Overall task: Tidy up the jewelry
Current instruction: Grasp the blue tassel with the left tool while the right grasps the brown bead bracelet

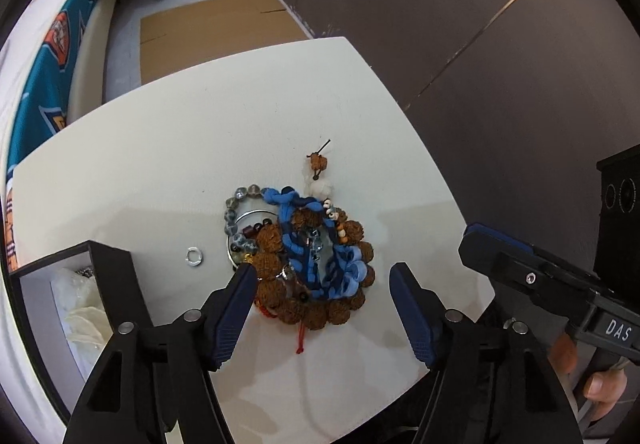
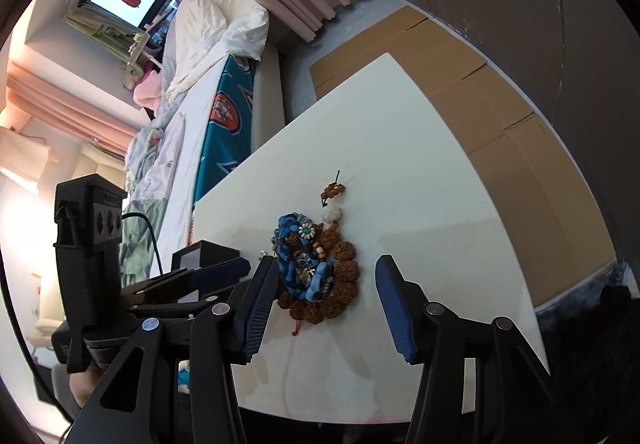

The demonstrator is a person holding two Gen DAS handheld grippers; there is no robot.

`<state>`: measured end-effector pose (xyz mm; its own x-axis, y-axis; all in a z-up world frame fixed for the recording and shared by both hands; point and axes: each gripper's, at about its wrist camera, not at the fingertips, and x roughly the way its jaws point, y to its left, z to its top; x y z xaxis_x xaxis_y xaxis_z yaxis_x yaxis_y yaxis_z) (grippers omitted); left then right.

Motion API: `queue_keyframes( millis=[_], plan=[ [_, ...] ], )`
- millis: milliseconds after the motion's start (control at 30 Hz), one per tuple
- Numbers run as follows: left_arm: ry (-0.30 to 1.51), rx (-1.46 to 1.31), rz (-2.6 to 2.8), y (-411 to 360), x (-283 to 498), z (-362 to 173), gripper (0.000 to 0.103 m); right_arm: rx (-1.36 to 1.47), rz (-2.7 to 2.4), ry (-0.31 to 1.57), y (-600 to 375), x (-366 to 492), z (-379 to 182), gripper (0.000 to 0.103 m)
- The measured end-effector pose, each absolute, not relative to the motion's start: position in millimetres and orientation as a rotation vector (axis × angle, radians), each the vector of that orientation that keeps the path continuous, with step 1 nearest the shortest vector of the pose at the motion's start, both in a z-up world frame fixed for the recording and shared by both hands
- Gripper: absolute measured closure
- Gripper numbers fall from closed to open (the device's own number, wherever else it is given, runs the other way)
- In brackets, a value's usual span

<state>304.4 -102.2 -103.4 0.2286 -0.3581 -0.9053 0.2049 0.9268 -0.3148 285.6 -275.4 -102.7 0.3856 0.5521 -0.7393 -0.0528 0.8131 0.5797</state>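
I judge this the opening of the sorting: nothing is lifted yet. Both sets of tongs stand wide and empty, the left tongs (image 1: 324, 300) over the jewelry pile (image 1: 304, 256) at mid-counter, the right tongs (image 2: 326, 296) framing the same heap. In the heap, the brown seed-bead bracelet (image 1: 320, 304) rings the blue braided cord (image 1: 316, 244), with the clear glass-bead bracelet (image 1: 236, 212) at ten o'clock. A loose silver ring (image 1: 194, 257) lies apart at nine o'clock on the white counter (image 1: 160, 148). The open black box (image 1: 80, 284), at eight o'clock, looks the likely destination. Next I'd pinch one strand only; the tangle is the obstacle, since the pieces overlap and may drag each other.
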Motion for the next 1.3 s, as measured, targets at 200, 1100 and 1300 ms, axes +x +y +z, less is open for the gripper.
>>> queue_keyframes(
  millis=[200,1100,1300],
  plan=[
    [1.327,-0.168,-0.406,-108,307,-111,0.057,0.529,0.396,1.113,-286,288,-104,0.05],
    [1.214,-0.127,-0.357,-90,308,-82,0.094,0.473,0.398,1.182,-266,298,-126,0.059],
    [1.175,-0.127,-0.349,-74,302,-62,0.094,0.407,0.383,1.26,-241,315,-149,0.069]
  ],
)
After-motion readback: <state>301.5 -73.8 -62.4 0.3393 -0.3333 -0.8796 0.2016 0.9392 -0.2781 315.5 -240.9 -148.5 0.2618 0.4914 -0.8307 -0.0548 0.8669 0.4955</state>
